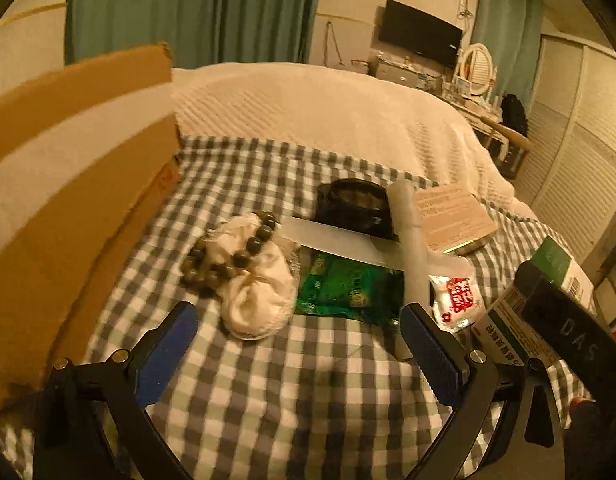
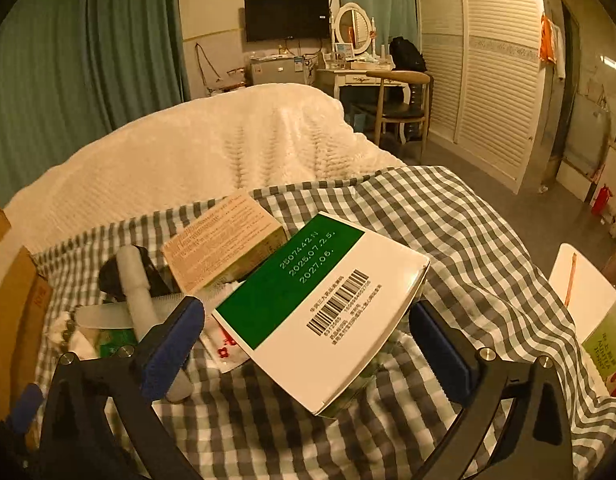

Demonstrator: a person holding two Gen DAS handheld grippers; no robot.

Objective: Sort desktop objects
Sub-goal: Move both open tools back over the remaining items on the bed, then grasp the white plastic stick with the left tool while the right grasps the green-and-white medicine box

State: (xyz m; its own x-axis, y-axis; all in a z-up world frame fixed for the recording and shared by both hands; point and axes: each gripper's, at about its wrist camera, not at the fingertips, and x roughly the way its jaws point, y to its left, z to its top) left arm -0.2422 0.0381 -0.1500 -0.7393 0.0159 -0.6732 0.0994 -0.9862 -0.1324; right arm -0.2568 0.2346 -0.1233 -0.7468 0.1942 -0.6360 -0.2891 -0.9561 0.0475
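1. Approaching a pick: right gripper (image 2: 306, 330), jaws spread wide, pads flanking but clear of the green-and-white box (image 2: 324, 312) at frame centre.
2. Next: lower, close squarely on its edges.
3. Left gripper (image 1: 298, 334) spread, empty, below the white sock (image 1: 256, 300).
4. Obstructing: beige box (image 2: 224, 240), foam tube (image 2: 138, 288) overlapping upper left.

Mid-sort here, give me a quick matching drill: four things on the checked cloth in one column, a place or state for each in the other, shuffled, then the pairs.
Things:
1. bead bracelet
2. green-and-white box
3. green packet
4. cardboard box

Places or states:
A. standing at the left edge of the checked cloth
B. lying on the white cloth bundle
C. between the open fingers of the right claw, barcode up
D. flat, partly under the white ruler

Pairs: 1-B, 2-C, 3-D, 4-A
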